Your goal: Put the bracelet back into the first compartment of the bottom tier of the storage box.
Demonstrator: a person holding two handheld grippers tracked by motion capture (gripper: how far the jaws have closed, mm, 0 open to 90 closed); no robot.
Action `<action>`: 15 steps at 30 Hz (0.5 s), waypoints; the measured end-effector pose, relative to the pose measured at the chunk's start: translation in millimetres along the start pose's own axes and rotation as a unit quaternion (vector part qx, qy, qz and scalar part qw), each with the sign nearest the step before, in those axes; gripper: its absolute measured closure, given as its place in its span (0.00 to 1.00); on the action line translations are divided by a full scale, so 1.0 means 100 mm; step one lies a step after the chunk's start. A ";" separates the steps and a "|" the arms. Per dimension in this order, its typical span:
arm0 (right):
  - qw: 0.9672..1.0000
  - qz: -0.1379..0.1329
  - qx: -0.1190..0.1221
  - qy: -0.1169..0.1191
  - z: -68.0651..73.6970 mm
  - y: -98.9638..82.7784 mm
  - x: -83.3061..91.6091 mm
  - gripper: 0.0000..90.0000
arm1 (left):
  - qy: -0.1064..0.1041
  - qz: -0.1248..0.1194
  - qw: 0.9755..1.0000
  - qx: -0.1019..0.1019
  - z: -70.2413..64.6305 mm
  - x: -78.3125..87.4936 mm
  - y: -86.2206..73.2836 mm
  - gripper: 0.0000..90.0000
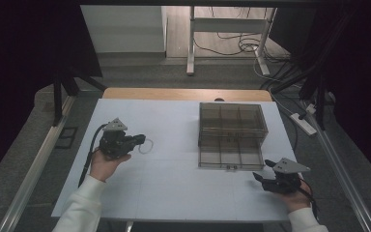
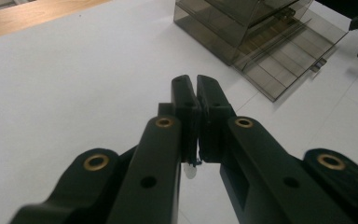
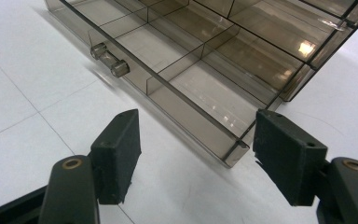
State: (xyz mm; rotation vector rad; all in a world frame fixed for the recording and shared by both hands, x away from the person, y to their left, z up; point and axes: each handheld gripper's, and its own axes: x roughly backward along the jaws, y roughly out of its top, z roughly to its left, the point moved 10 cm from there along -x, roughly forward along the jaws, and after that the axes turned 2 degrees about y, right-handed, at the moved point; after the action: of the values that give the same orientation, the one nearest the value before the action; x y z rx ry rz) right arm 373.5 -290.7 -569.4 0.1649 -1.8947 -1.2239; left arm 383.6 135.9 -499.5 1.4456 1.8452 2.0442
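Left of the smoked plastic drawer box point(image 1: 232, 121), well apart from it, my left gripper point(image 1: 139, 140) sits with its jaws pressed together on a thin white loop point(image 1: 147, 146). From above, the ring hangs out past the jaw tips toward the box; in the left gripper view only a small pale bit of it shows low between the closed pads. The bottom drawer point(image 1: 230, 153) is pulled out toward me, its divided compartments uncovered and, as far as I can tell, holding nothing.

My right gripper point(image 1: 262, 180) rests near the drawer's front right corner, jaws standing apart with nothing between them; its own camera looks across that corner and along the front wall to the small handle point(image 3: 109, 61).

I judge the next move belongs to the left hand: the open drawer lies to its right and slightly farther out, so the loop must travel sideways across bare white table point(image 1: 174, 179) before being dropped in. The right hand is nearer the drawer and placed to steady it.
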 end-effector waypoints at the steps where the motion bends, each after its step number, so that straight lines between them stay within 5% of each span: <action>1: 1.000 0.000 0.000 0.000 0.00 0.00 0.00 0.36 | -0.001 0.000 1.000 -0.001 -0.01 -0.01 0.01 0.97; 15: 1.000 -0.001 -0.001 0.000 0.00 0.00 0.00 0.36 | -0.010 -0.006 1.000 -0.011 -0.16 -0.11 0.14 0.97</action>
State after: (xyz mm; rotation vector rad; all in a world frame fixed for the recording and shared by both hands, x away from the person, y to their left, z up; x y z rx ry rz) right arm 373.4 -290.5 -569.2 0.1661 -1.8950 -1.2269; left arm 387.6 113.3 -492.9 1.4401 1.8125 2.0303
